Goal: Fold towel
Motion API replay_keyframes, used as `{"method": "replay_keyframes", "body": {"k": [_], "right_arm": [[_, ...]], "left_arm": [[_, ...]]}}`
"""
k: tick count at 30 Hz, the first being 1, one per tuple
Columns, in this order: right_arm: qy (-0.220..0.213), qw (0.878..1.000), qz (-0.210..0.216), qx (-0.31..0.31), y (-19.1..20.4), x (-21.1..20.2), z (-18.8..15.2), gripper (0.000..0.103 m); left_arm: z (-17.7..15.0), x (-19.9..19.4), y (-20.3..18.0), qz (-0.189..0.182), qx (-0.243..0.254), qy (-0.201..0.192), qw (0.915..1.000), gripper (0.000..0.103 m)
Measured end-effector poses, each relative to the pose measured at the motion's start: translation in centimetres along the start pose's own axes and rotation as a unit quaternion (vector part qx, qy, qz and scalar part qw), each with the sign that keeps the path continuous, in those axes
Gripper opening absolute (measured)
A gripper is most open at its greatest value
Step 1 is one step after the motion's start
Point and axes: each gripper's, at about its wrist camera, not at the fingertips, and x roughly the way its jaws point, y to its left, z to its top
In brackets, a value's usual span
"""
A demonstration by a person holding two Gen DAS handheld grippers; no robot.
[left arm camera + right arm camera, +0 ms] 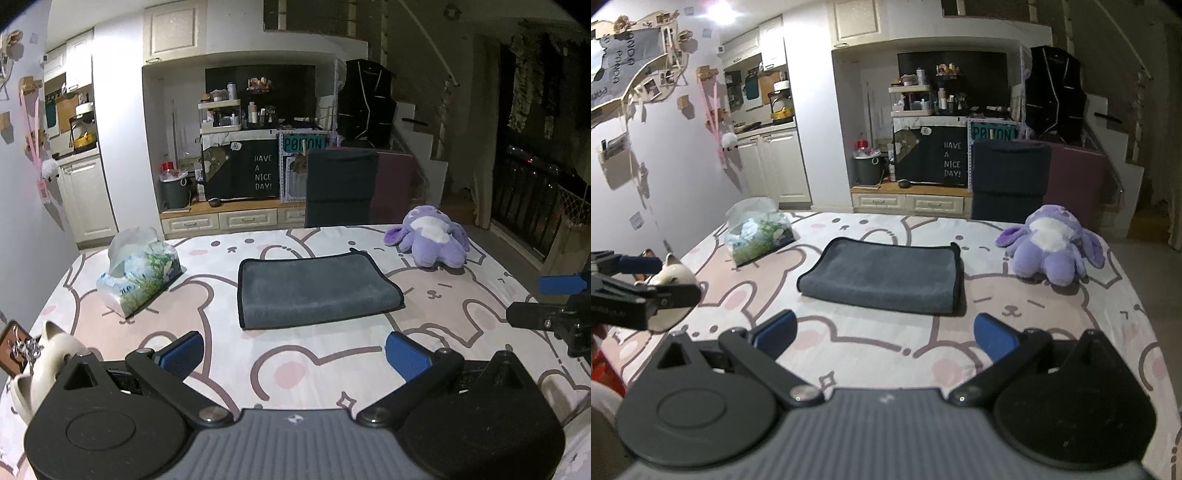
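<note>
Lying folded into a flat grey rectangle, the towel sits near the middle of the table, which is covered by a pink and white cartoon-animal cloth; its dark piped hem shows along the left and far edges in the left wrist view, and its rounded fold faces the right gripper's camera. Bare cloth rings the towel on every side: a broad strip between its near edge and both grippers, a gap to the tissue pack on the left, and a gap to the purple plush at the far right corner. A white cat figure stands at the near left edge of the table, well apart from the towel. Beyond the far edge a dark chair backs against the table. The left gripper hovers over the near part of the table, pointing at the towel, its blue fingers spread wide with nothing between them and the towel's near edge ahead of the tips. The right gripper is held the same way, level and aimed at the towel, fingers splayed wide and holding nothing. Each gripper shows at the edge of the other's view, side by side and apart, neither touching the towel
</note>
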Motion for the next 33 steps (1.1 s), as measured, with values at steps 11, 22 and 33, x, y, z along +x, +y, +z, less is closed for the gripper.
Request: {"method": "replay_keyframes", "body": {"k": [11, 22, 33], "right_arm": [[0.004, 1.0, -0.001, -0.003, 0.7, -1.6, -1.2, 0.103], [0.005, 1.0, -0.003, -0.009, 1.4, -2.9, -2.1, 0.103], [0.007, 1.0, -0.004, -0.001, 1.4, -3.6, -3.0, 0.103]], "left_arm": [[-1.9, -1.6, -0.5, -0.004, 0.007, 0.012, 0.9999, 0.103], [-3.8, -2.6, -0.1, -0.002, 0.005, 0.011, 0.9999, 0.103], [-4.7, -4.0, 0.6, -0.024, -0.013, -0.004, 0.9996, 0.103]]}}
